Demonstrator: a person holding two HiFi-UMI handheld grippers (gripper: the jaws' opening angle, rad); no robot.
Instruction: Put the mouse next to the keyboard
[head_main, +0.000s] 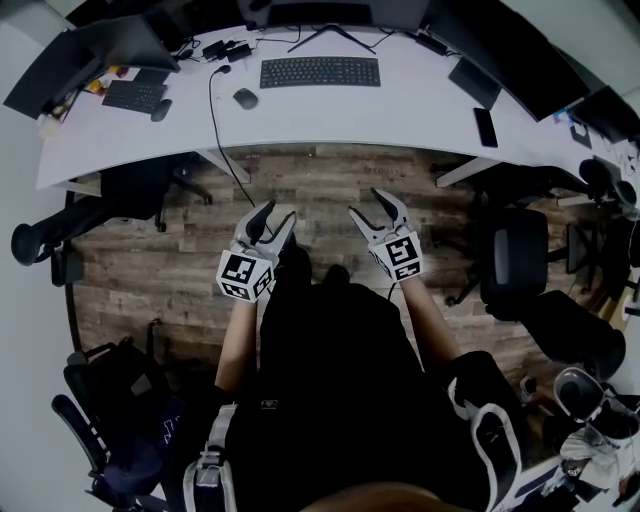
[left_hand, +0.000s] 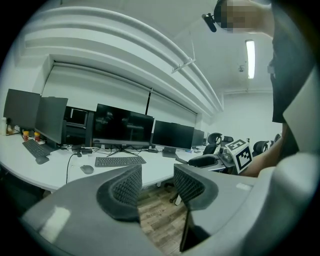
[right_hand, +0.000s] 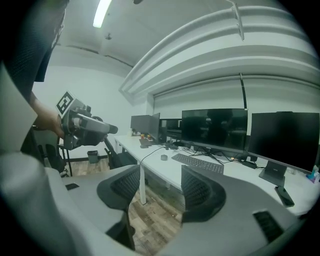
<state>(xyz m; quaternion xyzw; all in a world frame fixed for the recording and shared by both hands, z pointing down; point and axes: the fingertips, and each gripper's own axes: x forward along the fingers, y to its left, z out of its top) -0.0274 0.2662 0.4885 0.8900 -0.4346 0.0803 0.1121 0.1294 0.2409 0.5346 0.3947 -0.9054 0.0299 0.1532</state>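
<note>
A long, curved white tabletop (head_main: 420, 110) spans the top of the head view, above a wood-plank floor (head_main: 330, 180). A black keyboard (head_main: 320, 72) lies at the tabletop's middle, in front of a monitor stand (head_main: 325, 38). The left hand-held gripper (head_main: 277, 213) and right hand-held gripper (head_main: 366, 203) hang over the floor, short of the tabletop. Each has its jaws wide apart with nothing between them. The grey mouse (head_main: 245, 98) sits near the keyboard's left end, closer to the front edge, not touching it.

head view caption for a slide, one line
Open, empty left gripper and right gripper face a desk; mouse lies left of keyboard.
</note>
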